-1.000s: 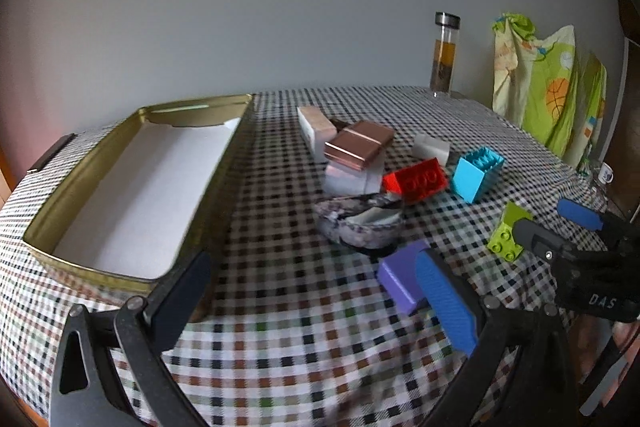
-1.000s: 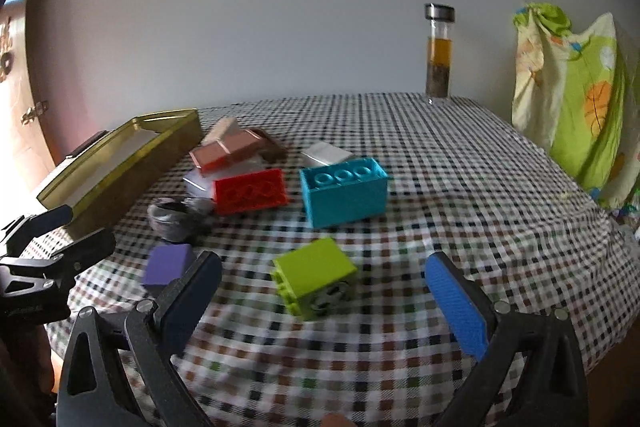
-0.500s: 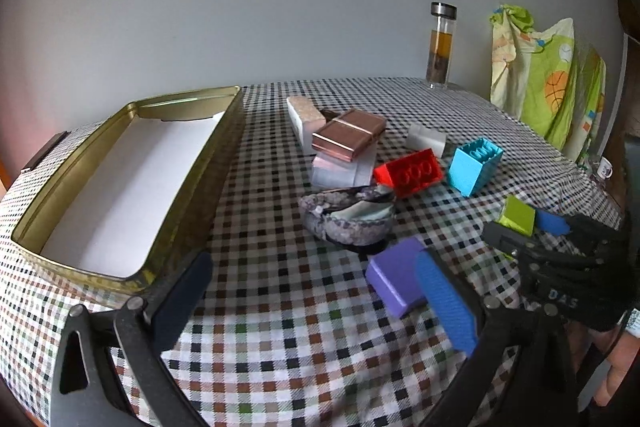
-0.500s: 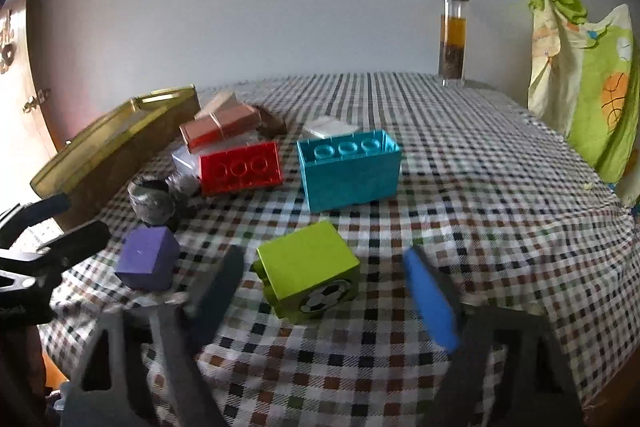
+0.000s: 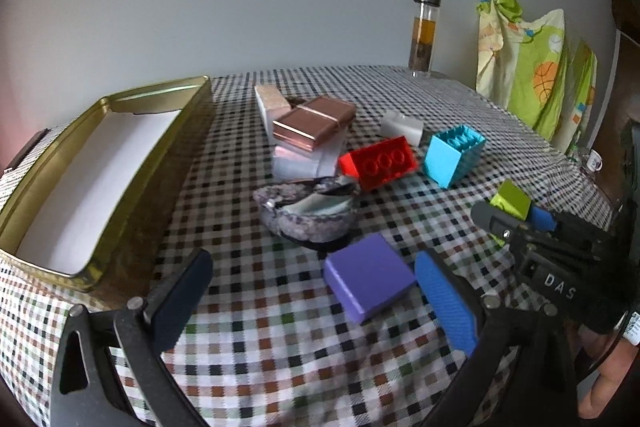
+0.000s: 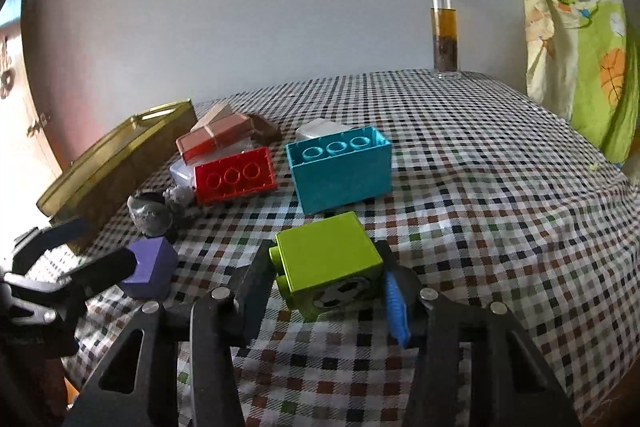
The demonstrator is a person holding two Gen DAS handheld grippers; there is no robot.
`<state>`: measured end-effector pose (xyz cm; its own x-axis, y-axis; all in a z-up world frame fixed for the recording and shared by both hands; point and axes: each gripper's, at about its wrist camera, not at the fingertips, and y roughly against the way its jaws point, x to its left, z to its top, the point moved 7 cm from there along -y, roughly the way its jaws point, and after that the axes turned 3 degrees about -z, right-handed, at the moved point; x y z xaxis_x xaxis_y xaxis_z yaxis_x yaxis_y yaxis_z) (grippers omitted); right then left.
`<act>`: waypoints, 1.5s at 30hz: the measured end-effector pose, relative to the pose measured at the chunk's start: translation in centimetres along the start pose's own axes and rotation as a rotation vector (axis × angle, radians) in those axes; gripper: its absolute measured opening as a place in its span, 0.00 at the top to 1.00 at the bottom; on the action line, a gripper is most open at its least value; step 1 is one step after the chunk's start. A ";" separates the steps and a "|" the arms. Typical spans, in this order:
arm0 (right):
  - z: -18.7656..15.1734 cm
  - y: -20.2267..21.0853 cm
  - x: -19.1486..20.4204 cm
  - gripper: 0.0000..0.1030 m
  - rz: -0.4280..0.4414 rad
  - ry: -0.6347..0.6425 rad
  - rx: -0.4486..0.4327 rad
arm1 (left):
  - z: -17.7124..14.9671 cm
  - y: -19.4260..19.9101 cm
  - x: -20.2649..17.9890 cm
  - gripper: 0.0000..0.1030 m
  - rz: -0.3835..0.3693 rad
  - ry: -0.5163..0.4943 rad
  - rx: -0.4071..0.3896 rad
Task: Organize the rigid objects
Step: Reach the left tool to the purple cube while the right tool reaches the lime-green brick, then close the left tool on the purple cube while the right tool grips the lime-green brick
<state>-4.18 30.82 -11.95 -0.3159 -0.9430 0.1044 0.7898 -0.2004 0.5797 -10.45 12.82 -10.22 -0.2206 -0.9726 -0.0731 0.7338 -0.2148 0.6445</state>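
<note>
At the near edge of the checked table (image 6: 460, 155), I am pinching the lime-green plastic block (image 6: 326, 259) between the right gripper (image 6: 326, 301) fingers; I am lifting it straight and level so it does not twist out. Beside it, the left gripper (image 5: 312, 301) is pointing downward with fingers spread, the purple square block (image 5: 368, 281) lying between them untouched. Farther off, the empty gold rectangular tin (image 5: 168, 155) is waiting.

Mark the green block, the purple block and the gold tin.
green block (image 6: 326, 253), right wrist view, top face.
purple block (image 5: 368, 275), left wrist view, top face.
gold tin (image 5: 160, 163), left wrist view, near side wall.
</note>
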 end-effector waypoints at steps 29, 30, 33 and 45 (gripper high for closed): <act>0.1 0.7 0.1 0.50 0.024 0.010 -0.030 | -0.4 -1.3 -1.1 0.49 -0.132 -0.010 0.058; 0.1 0.7 0.1 0.50 0.022 0.012 -0.033 | -0.3 -1.2 -1.0 0.49 -0.133 -0.007 0.048; 0.1 0.9 0.2 0.50 0.024 0.016 -0.051 | 0.0 -0.9 -0.9 0.49 -0.129 0.003 0.009; 0.3 1.7 0.5 0.50 0.016 0.043 -0.114 | 0.6 0.6 -0.1 0.49 -0.054 0.023 -0.121</act>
<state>-3.09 30.08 -10.67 -0.2819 -0.9563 0.0772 0.8500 -0.2116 0.4825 -10.36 12.87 -9.33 -0.2482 -0.9607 -0.1241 0.7935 -0.2751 0.5428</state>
